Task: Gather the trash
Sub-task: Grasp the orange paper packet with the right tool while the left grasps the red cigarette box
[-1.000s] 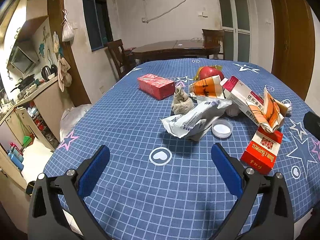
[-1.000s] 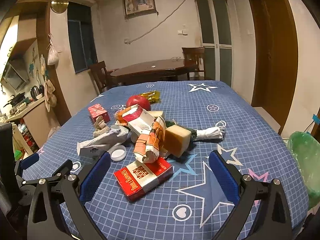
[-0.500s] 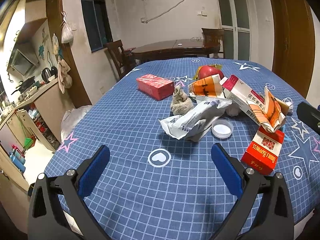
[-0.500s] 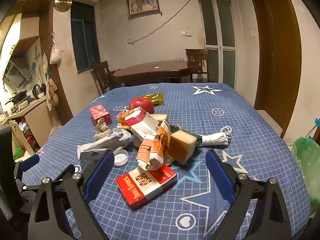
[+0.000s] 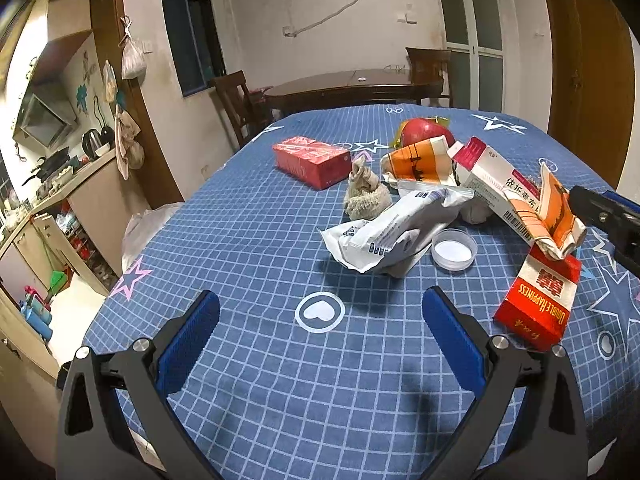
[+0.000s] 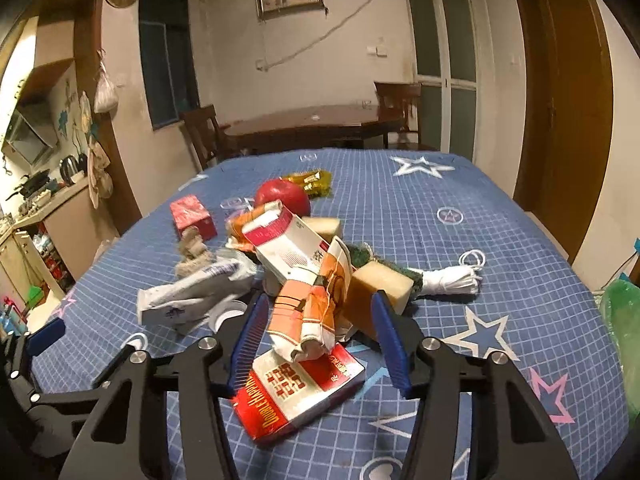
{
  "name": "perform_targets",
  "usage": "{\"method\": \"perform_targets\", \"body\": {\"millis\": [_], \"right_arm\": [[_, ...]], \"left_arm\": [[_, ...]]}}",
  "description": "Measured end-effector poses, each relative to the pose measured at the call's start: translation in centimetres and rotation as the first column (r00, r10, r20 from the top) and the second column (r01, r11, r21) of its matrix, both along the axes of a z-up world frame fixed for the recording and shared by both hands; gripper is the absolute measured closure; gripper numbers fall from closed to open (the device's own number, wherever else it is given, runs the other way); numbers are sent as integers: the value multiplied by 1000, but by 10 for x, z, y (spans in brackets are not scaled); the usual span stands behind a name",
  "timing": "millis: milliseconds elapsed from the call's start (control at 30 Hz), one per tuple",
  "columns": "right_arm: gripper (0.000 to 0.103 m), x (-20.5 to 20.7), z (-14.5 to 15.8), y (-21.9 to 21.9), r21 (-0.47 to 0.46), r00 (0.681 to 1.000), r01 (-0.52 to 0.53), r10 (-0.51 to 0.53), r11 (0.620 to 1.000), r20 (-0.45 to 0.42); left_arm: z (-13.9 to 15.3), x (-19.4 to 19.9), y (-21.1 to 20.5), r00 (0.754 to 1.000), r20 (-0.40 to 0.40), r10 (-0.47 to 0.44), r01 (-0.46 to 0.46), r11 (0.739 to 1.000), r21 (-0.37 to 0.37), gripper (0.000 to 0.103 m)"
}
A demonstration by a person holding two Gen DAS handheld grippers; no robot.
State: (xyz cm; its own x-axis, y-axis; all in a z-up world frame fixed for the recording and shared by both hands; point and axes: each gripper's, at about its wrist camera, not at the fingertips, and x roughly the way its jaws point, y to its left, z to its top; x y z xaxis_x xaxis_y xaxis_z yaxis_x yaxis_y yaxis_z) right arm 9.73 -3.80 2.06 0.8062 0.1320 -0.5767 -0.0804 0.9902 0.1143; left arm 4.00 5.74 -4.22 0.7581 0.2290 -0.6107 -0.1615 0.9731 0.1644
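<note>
1. Two tools over one bench (image 5: 248, 216) spread with a blue checked cloth printed with stars and hearts. Trash sits heaped at the middle of it.
2. Biggest change: right tool (image 6: 324, 340) has pushed forward into the heap and narrowed. A second ago its blue-padded jaws stood wide over bare cloth; now they flank the crumpled orange-and-white paper carton (image 6: 310, 312), one pad either side, not yet pressing as far as I can tell. Nothing held.
3. That carton lies across the flat red cigarette box lettered "Double Happiness" (image 6: 296, 388), nearest item to the right tool. In the left view the same box (image 5: 538, 300) sits right of centre.
4. Left tool (image 5: 320, 316) has barely shifted: jaws wide apart, empty, hovering above a white heart roundel on the cloth, short of the crumpled white-and-grey foil wrapper (image 5: 396, 228).
5. Right tool's black tip (image 5: 604, 216) now intrudes further at the left view's right edge, beside the carton.
6. Small round clear plastic lid (image 5: 454, 248) rests just right of the wrapper, untouched.
7. Reading: first pick appears to be the carton, by the right hand; closing is the likely next step. Risk, as a judgement: crushed card may slip or drag the box beneath.
</note>
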Motion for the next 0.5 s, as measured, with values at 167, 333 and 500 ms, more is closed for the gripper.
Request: {"method": "perform_targets", "body": {"millis": [167,333,500], "right_arm": [[64,21,-15,-2,12,997,15,-14,1000,-79],[87,29,-22,-6,33,996,-1,4,999,-91],[88,4,-2,-17,71,1000,-14,12,997,19]], "left_arm": [[-1,0,2,1000,-3,5,-5,1000,3,5],[0,-2,0,1000,1,-6,6,1000,1,5],[9,-9,-8,994,39,-106,108,994,-31,5]]}}
